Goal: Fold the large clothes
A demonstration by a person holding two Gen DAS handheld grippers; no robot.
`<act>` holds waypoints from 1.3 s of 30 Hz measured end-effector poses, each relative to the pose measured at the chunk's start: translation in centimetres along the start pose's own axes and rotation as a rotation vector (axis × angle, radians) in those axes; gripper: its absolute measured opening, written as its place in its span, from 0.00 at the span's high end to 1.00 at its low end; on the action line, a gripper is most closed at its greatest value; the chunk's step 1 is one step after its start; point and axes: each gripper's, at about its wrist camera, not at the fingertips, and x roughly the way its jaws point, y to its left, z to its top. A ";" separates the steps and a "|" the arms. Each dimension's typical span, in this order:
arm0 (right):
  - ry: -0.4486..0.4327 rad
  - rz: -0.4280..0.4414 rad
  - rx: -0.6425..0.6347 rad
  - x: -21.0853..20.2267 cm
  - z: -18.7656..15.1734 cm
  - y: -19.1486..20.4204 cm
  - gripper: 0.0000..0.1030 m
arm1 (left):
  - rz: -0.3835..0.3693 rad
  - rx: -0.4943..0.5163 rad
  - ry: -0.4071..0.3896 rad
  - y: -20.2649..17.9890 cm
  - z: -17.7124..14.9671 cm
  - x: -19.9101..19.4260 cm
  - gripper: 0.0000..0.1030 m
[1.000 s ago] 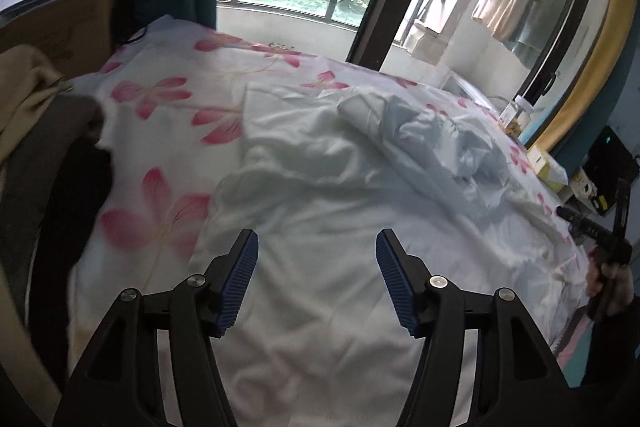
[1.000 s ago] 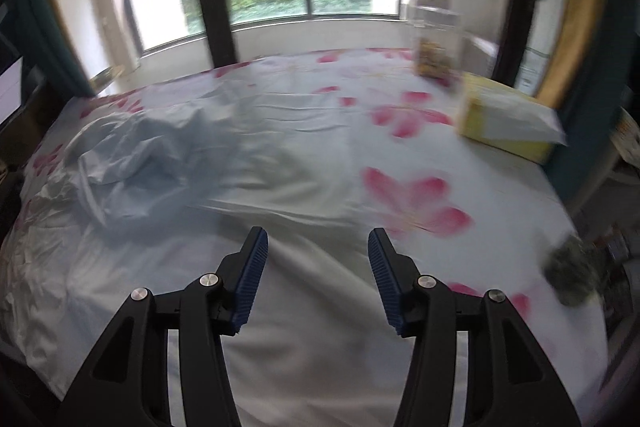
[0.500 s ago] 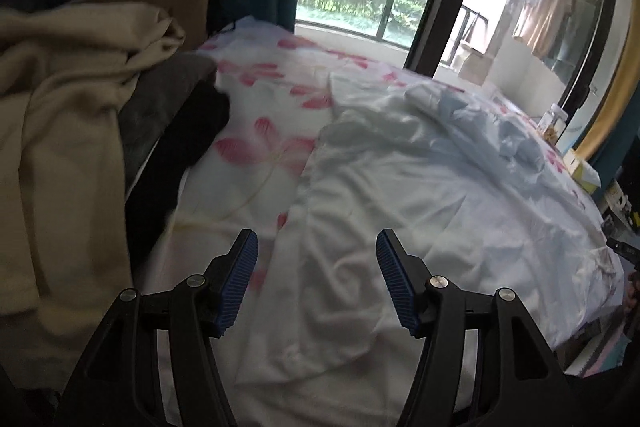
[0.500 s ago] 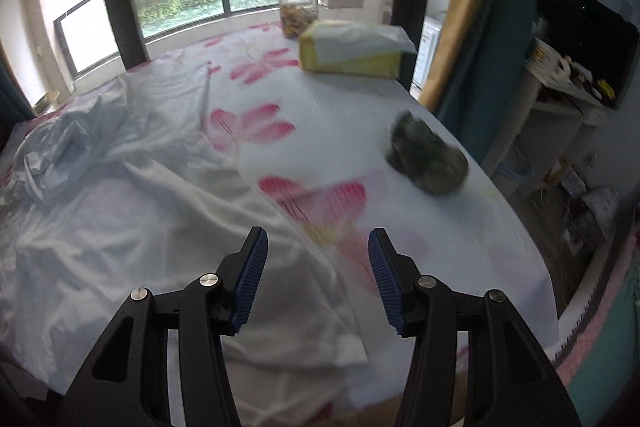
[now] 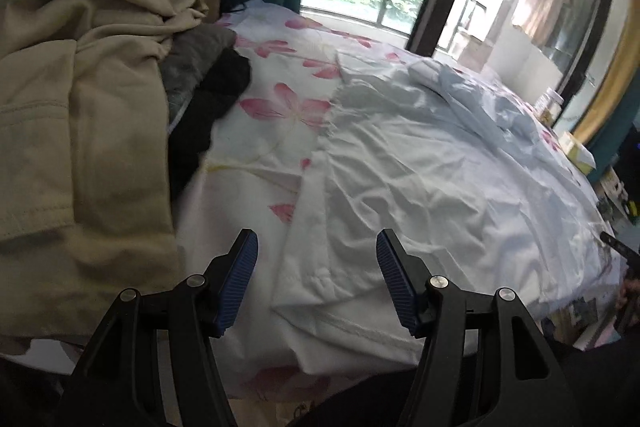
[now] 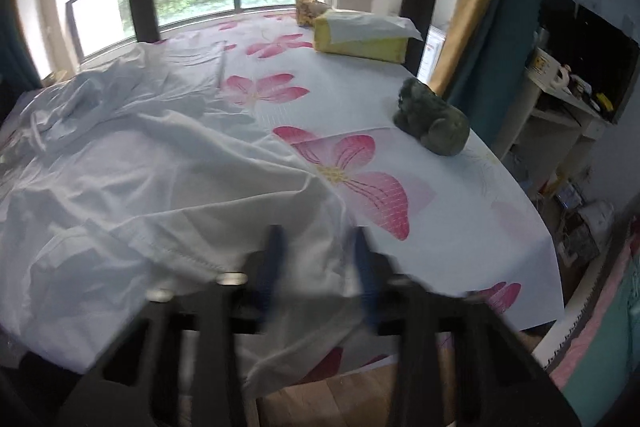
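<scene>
A large, crumpled white cotton garment (image 5: 420, 171) lies spread over the pink-flowered bedsheet (image 5: 276, 107), its hem at the near edge. The left gripper (image 5: 316, 279) hovers released above one hem corner; the right gripper (image 6: 318, 263), motion-blurred, seems to be closing around the other. Next: pinch both corners and lift evenly.

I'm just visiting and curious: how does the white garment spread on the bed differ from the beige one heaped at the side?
The white garment lies spread out across the flowered bedsheet; the beige garment is bunched in a heap at the bed's left edge. The white one looks thin and finely creased; the beige one looks thicker, with broad folds and visible seams. The white one lies between the left gripper's open fingers; the beige one is off to its side. Neither is folded yet.
</scene>
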 end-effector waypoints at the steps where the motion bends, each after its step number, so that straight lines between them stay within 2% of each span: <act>1: -0.005 -0.007 0.004 -0.1 -0.2 -0.5 0.96 | -0.001 0.017 0.008 -0.3 -0.1 0.1 0.37; 6: -0.020 -0.026 0.086 -0.9 -0.8 -3.4 0.97 | 0.034 0.088 0.058 -1.2 -1.0 1.0 0.38; 7: -0.017 -0.024 0.093 -0.9 -0.9 -3.7 0.97 | 0.046 0.096 0.058 -1.2 -1.1 1.1 0.42; 9: -0.012 -0.025 0.097 -0.9 -1.1 -4.1 0.97 | 0.075 0.125 0.055 -1.4 -1.2 1.2 0.53; 11: -0.009 -0.017 0.101 -0.9 -1.1 -4.3 0.97 | 0.096 0.146 0.057 -1.4 -1.1 1.2 0.86; 13: -0.002 -0.014 0.106 -0.9 -1.0 -4.5 0.94 | 0.095 0.152 0.063 -1.0 -1.0 1.0 0.96; 14: 0.001 -0.020 0.107 -0.9 -1.0 -4.6 0.92 | 0.099 0.148 0.060 -0.8 -0.9 0.9 0.96; 16: 0.007 -0.037 0.117 -1.1 -1.0 -5.1 0.76 | 0.101 0.133 0.046 -0.1 -0.4 0.3 0.97; 18: 0.011 -0.031 0.134 -1.3 -0.9 -5.7 0.68 | 0.104 0.107 0.032 0.7 0.1 -0.2 0.97; 21: 0.014 0.002 0.153 -1.6 -0.9 -6.3 0.54 | 0.062 0.056 0.037 1.5 0.8 -0.6 0.96; 22: 0.012 0.017 0.155 -1.6 -0.9 -6.2 0.53 | 0.046 0.044 0.041 1.4 0.9 -0.6 0.96; 24: 0.019 0.037 0.155 -1.2 -1.1 -5.9 0.53 | 0.011 0.036 0.034 1.1 1.0 -0.6 0.78; 25: 0.020 0.043 0.157 -1.1 -1.3 -5.7 0.53 | -0.001 0.030 0.028 0.9 1.0 -0.6 0.48; 26: 0.016 0.044 0.157 -1.0 -1.4 -5.5 0.52 | -0.013 0.023 0.023 0.7 1.0 -0.6 0.32; 29: -0.003 0.042 0.133 -1.2 -1.6 -4.4 0.52 | -0.031 0.031 0.050 0.0 0.7 0.1 0.31; 32: -0.007 0.013 0.034 -1.4 -1.9 -2.3 0.53 | 0.010 0.043 0.108 -0.3 0.0 1.5 0.32; 33: -0.013 0.022 0.005 -1.6 -2.0 -1.6 0.61 | 0.024 0.064 0.097 -0.6 -0.2 1.6 0.32; 34: -0.012 0.030 -0.008 -1.7 -2.0 -1.2 0.75 | 0.037 0.089 0.100 -1.0 -0.4 1.7 0.32; 35: -0.009 0.031 -0.029 -1.8 -2.0 -0.8 0.81 | 0.054 0.115 0.102 -1.4 -0.5 1.7 0.32; 36: -0.006 0.031 -0.056 -1.9 -2.0 -0.2 0.92 | 0.067 0.147 0.103 -1.8 -0.6 1.8 0.34; 38: -0.002 0.008 -0.098 -2.0 -1.9 0.8 0.96 | 0.081 0.200 0.098 -2.4 -0.8 1.8 0.68; 39: 0.000 0.017 -0.099 -2.0 -1.8 0.8 0.96 | 0.067 0.203 0.103 -2.5 -0.8 1.7 0.78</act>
